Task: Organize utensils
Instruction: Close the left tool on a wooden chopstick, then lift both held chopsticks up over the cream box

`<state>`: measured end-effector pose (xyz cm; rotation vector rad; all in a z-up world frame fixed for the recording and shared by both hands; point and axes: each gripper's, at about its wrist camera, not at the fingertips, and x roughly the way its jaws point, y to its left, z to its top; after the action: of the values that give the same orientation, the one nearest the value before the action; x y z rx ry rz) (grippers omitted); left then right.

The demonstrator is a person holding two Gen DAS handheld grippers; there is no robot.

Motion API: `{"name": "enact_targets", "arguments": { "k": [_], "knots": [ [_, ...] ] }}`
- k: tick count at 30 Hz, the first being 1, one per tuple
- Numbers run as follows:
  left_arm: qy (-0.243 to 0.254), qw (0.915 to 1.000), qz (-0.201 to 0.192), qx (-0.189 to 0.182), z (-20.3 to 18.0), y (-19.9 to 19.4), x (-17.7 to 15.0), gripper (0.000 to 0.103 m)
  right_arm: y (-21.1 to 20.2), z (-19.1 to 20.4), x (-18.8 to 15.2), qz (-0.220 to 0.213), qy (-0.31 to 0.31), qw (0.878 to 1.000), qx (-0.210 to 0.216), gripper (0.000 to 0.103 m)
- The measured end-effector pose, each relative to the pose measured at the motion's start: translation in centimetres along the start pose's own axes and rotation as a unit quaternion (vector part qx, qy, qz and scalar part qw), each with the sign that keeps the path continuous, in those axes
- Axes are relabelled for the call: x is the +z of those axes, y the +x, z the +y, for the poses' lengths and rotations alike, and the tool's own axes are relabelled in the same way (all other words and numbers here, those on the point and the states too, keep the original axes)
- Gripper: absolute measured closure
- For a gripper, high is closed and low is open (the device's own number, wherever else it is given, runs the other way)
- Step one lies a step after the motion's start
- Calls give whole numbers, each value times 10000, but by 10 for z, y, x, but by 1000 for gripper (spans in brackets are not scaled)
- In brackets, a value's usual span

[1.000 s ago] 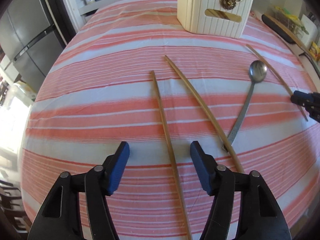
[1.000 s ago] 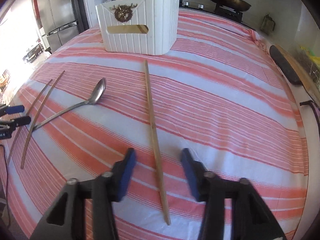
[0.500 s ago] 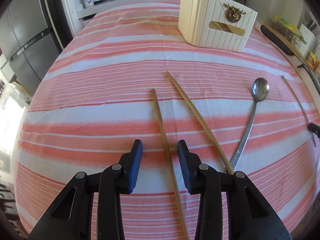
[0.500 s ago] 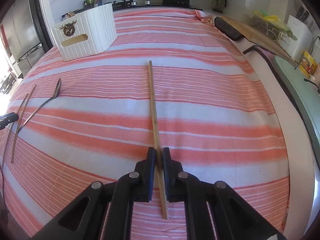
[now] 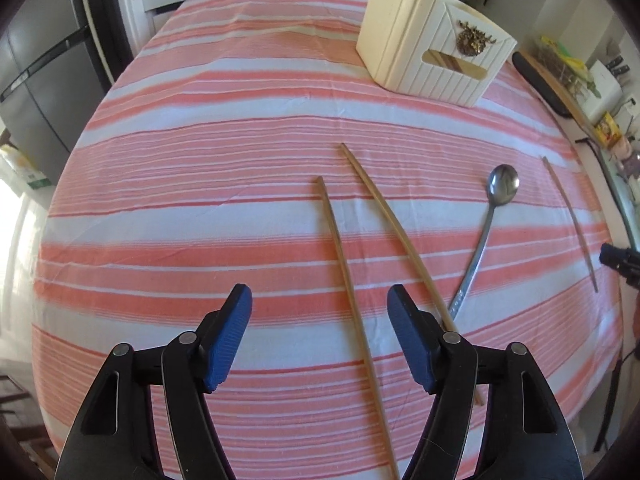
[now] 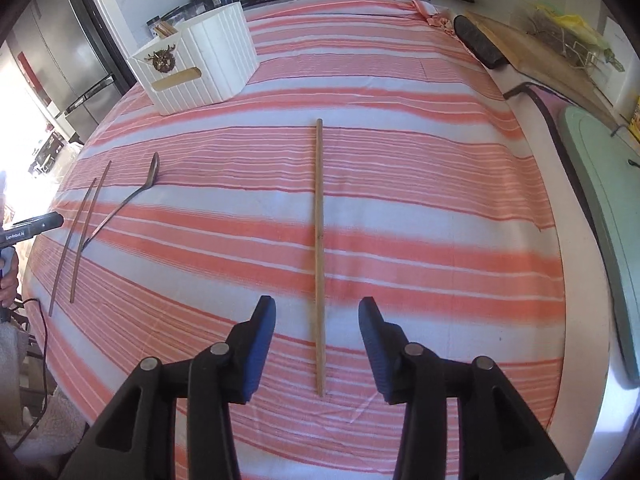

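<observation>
- Right gripper [image 6: 317, 330] hangs over the striped tablecloth [image 6: 420, 216], jaws opening, blue pads [image 6: 262, 344] clear on either side of a lone chopstick [image 6: 319, 240] lying flat between them, untouched.
- Left gripper [image 5: 319, 336] is opening too, straddling the near chopstick [image 5: 344, 268] without contact; a second chopstick [image 5: 394, 224] lies just beside, running under the right-hand finger.
- Further out, a metal spoon [image 5: 486, 224] has its handle end meeting that second chopstick.
- At the far end of the cloth sits the white ribbed holder [image 5: 430, 56] with a brassy ornament, well apart from everything still loose.
- Handling call: these sticks look light, stiff, thin and smooth, so likely to roll or pivot. Pinch near the middle, square across the shaft. The spoon looks slicker and bowl-heavy; take the handle partway up, towards the bowl.
- Writing: the left gripper's body, seen at the right camera's edge, reads roughly "GenRobot.AI". Nothing else legible.
</observation>
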<state>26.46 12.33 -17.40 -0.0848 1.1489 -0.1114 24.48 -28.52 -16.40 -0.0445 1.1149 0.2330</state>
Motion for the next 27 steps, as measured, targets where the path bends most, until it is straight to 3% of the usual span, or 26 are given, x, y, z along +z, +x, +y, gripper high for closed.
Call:
{"name": "enact_targets", "arguments": {
  "k": [3,7,9,11,12,13,17,23,27],
  "knots": [
    [63,9995,183,237,-5,18,10,32,18,10,26,192,-236,9995,-12,59],
    [140,9987,215,436,-7,29,22,44,54,16,65,334,-400,9979,-386,59],
    [159,9987,176,460,-7,31,29,58,71,15,86,330,-358,9977,-472,59],
    [236,9987,128,435,-8,33,34,91,83,14,104,255,-231,9987,-369,61],
    [235,9990,121,354,-8,34,36,95,86,16,112,182,-252,9989,-355,84],
    [188,9994,99,286,-7,34,39,97,90,18,119,151,-294,9987,-384,96],
    [54,9995,-289,137,-2,16,45,99,80,23,130,-103,-195,9995,-234,96],
    [100,9917,-1264,-215,-7,-63,41,99,-22,39,114,-1298,-290,9905,337,96],
    [128,9833,-1758,-448,-11,-112,41,99,-79,51,106,-1775,-505,9819,431,96]
  ]
}}
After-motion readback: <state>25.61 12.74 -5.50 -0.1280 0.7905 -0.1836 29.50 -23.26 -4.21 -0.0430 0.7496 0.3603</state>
